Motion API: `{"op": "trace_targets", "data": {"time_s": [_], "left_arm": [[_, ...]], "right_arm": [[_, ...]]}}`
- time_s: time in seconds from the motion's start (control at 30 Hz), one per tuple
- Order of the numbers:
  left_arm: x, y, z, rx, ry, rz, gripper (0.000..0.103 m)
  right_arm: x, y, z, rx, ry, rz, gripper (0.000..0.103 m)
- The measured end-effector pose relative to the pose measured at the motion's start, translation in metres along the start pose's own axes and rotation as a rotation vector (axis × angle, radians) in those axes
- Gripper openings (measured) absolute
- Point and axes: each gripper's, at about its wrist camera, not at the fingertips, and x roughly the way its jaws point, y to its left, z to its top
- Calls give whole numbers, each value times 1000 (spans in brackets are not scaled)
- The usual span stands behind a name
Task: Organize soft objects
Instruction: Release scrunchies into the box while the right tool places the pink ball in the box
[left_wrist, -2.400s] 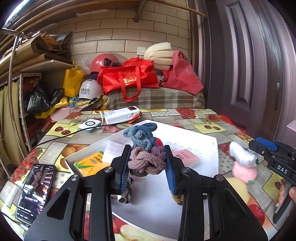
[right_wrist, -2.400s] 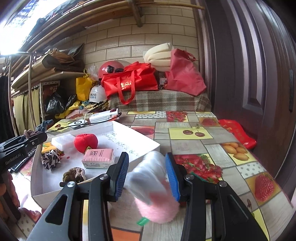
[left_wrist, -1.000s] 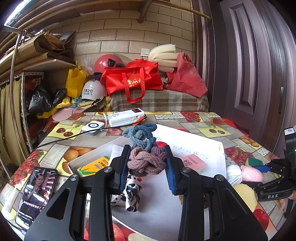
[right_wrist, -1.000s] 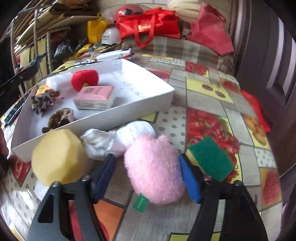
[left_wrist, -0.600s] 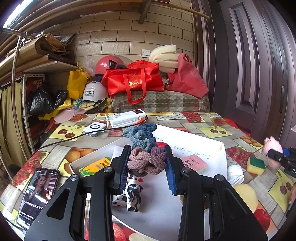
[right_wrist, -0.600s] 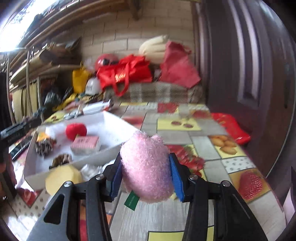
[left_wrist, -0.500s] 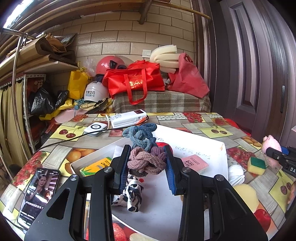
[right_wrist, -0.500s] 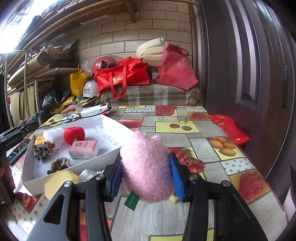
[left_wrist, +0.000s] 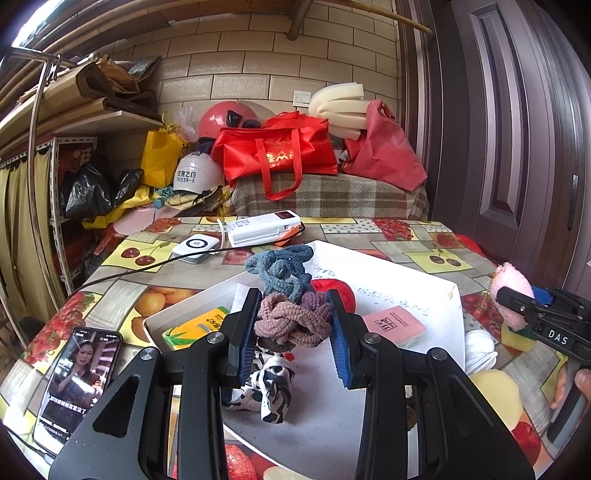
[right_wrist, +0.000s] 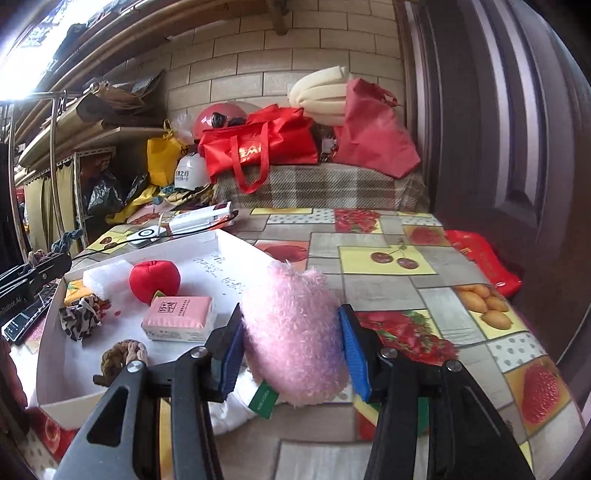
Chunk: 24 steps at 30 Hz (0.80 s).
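The left gripper has its fingers clamped on a bundle of hair ties; mauve and purple loops sit between the pads, blue-grey loops rise above them; the bundle hangs over the white tray. The right gripper has its fingers clamped on a pink plush toy; a green tag hangs from the underside of the toy; the toy is held just beside the near right edge of the tray. Inside the tray lie a red plush apple, a pink tissue pack, a leopard-print scrunchie and a brown hair tie; the tray rests on the counter; a phone lies on the counter left of the tray.
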Motion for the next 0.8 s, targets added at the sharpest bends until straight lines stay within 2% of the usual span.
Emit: {"op": "trace_targets", "data": {"time_s": [0.3, 0.63, 0.8], "left_arm": [[18, 11, 3, -52, 50, 4, 34], [40, 11, 8, -50, 78, 9, 34], [53, 15, 11, -65, 102, 16, 34]], "right_arm": [[34, 7, 12, 27, 51, 48, 49], [58, 37, 24, -32, 36, 125, 50], [71, 61, 29, -115, 35, 132, 50]]}}
